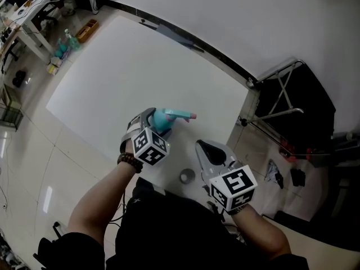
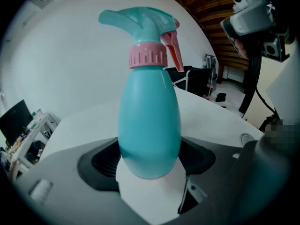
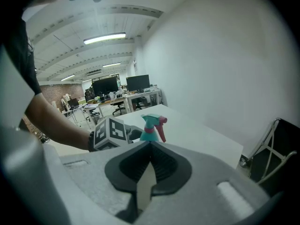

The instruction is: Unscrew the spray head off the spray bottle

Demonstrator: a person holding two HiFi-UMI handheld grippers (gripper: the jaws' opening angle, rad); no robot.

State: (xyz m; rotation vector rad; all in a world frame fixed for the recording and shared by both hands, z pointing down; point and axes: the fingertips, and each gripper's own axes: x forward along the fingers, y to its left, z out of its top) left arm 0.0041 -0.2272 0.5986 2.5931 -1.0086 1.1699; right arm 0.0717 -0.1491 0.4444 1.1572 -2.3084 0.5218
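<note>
A teal spray bottle point(image 2: 149, 121) stands upright on the white table point(image 1: 140, 66). A pink collar point(image 2: 148, 56) joins it to a teal spray head point(image 2: 140, 20) with a pink trigger. My left gripper point(image 2: 149, 165) has the bottle's lower body between its jaws, the dark pads lying against both sides. From the head view the left gripper point(image 1: 159, 118) hides most of the bottle point(image 1: 169, 118), whose nozzle points right. My right gripper point(image 1: 201, 146) waits to the right and nearer me, shut and empty. Beyond the right gripper point(image 3: 149, 149) in its own view are the bottle point(image 3: 151, 125) and the left gripper's marker cube.
A small grey ring point(image 1: 187, 176) lies on the table near the front edge, between my arms. A black folding stand point(image 1: 292, 94) is on the floor past the table's right edge. Office desks point(image 1: 22, 16) stand far off at the left.
</note>
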